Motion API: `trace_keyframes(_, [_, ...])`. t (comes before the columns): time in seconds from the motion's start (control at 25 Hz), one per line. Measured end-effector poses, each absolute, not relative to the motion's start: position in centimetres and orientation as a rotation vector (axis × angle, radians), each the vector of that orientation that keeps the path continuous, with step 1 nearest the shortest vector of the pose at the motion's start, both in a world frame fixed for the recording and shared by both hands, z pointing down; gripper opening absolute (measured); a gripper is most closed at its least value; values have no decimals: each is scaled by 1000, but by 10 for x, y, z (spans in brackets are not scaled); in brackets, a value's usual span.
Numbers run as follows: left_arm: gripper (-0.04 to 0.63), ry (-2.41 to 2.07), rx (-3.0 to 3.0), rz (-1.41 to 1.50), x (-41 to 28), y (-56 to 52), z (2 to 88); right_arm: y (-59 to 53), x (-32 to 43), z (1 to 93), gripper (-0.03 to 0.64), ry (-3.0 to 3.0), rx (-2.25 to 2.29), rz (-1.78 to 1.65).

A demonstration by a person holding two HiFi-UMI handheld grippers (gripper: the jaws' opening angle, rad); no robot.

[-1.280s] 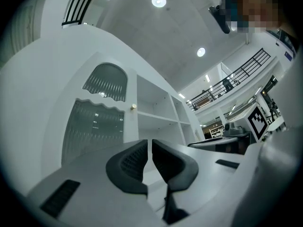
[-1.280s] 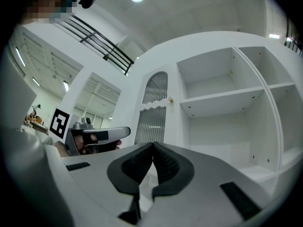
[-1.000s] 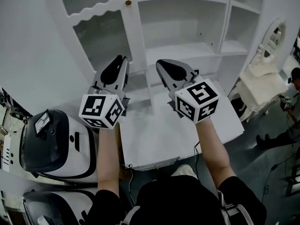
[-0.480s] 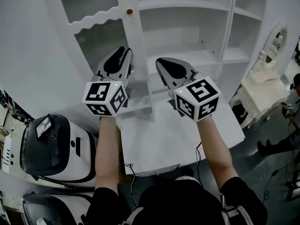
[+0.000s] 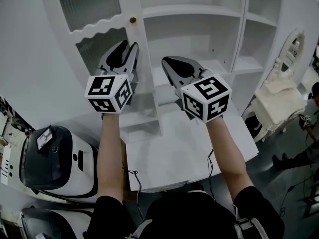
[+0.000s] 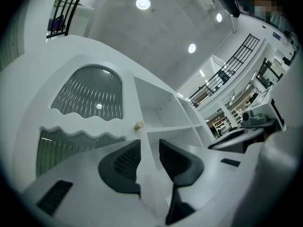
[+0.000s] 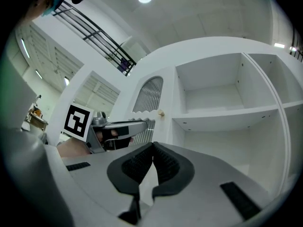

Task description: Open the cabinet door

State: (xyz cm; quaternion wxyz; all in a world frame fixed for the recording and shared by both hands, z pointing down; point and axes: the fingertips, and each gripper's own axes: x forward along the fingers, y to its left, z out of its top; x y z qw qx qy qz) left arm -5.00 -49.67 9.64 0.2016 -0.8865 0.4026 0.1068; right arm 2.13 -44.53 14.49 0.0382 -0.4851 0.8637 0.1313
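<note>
— What's new with the left gripper?
— It sits higher, closer under the knob of the cabinet door. Its jaws have just been opening, with nothing between them.
— And the right gripper?
— A little higher too.

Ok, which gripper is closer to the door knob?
Left. The left gripper is just below the knob; its empty jaws have just been opening. The right gripper is farther, lower and to its right.
</note>
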Motion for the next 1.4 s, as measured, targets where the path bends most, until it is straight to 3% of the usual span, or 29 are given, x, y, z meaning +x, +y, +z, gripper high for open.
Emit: trace_keyframes(1.4, [128,1253,-2340,315,-27,-544,36,-465,38,140,17,2690,-1478,385])
